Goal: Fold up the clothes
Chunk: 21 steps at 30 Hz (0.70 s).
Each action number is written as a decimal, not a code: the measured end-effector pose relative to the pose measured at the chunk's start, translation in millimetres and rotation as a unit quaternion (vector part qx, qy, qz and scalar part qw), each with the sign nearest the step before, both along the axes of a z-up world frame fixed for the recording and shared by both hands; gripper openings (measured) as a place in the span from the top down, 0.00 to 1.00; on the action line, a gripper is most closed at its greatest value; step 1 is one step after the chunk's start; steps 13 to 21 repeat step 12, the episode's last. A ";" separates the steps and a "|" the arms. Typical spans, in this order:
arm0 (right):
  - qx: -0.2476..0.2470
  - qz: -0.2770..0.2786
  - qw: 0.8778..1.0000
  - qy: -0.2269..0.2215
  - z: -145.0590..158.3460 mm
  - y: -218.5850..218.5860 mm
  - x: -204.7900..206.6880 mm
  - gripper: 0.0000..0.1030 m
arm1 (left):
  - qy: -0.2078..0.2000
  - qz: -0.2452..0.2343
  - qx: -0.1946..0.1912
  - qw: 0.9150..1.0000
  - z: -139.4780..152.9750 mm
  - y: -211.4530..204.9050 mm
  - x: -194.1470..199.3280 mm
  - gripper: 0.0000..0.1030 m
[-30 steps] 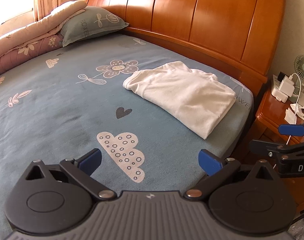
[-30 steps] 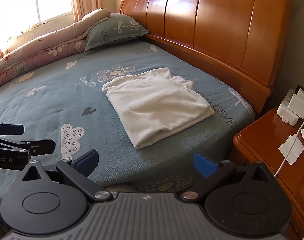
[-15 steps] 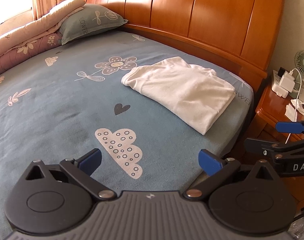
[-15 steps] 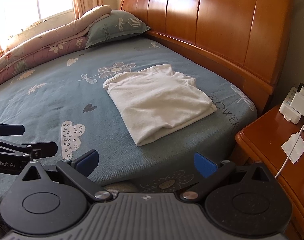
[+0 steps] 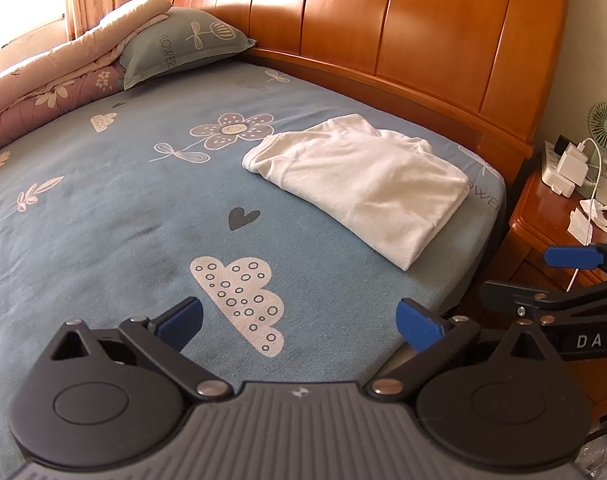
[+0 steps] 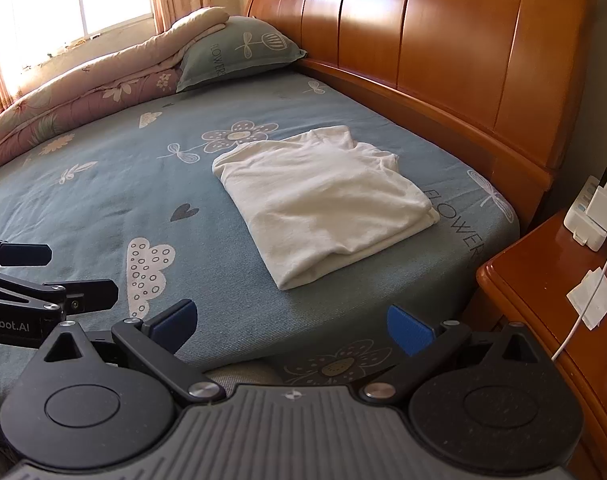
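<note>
A white garment [image 5: 363, 178] [image 6: 323, 204] lies folded into a rectangle on the blue patterned bed sheet [image 5: 123, 208] [image 6: 123, 184], near the headboard corner. My left gripper [image 5: 299, 324] is open and empty, held back over the near edge of the bed, well short of the garment. Over the bed's edge, my right gripper [image 6: 289, 322] is likewise open and empty. Each gripper shows at the side of the other's view: the right one [image 5: 551, 276] and the left one [image 6: 43, 272].
A wooden headboard [image 5: 403, 32] runs behind the garment. A pillow [image 6: 239, 50] and a rolled quilt [image 6: 83, 96] lie at the far side by the window. A wooden nightstand [image 6: 555, 292] on the right holds chargers, cables and papers; a small fan [image 5: 605, 126] stands there.
Both grippers have drawn slightly back and away from the bed, so the folded garment looks a little farther off. The garment itself has not moved, and both grippers stay open.
</note>
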State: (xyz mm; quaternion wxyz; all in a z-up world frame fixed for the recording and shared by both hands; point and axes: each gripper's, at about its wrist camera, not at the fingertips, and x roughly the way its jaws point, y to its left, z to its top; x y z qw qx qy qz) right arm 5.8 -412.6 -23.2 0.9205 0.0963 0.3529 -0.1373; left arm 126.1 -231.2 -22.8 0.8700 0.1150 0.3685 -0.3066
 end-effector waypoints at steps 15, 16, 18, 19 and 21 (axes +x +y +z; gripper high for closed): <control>0.000 0.003 1.000 0.004 -1.9 0.5 1.4 0.00 | -0.007 -0.006 0.003 1.000 1.1 -1.8 -1.7 0.01; 0.000 0.003 1.000 0.004 -1.9 0.5 1.4 0.00 | -0.007 -0.006 0.003 1.000 1.1 -1.8 -1.7 0.01; 0.000 0.003 1.000 0.004 -1.9 0.5 1.4 0.00 | -0.007 -0.006 0.003 1.000 1.1 -1.8 -1.7 0.01; 0.000 0.003 1.000 0.004 -1.9 0.5 1.4 0.00 | -0.007 -0.006 0.003 1.000 1.1 -1.8 -1.7 0.01; 0.000 0.003 1.000 0.004 -1.9 0.5 1.4 0.00 | -0.007 -0.006 0.003 1.000 1.1 -1.8 -1.7 0.01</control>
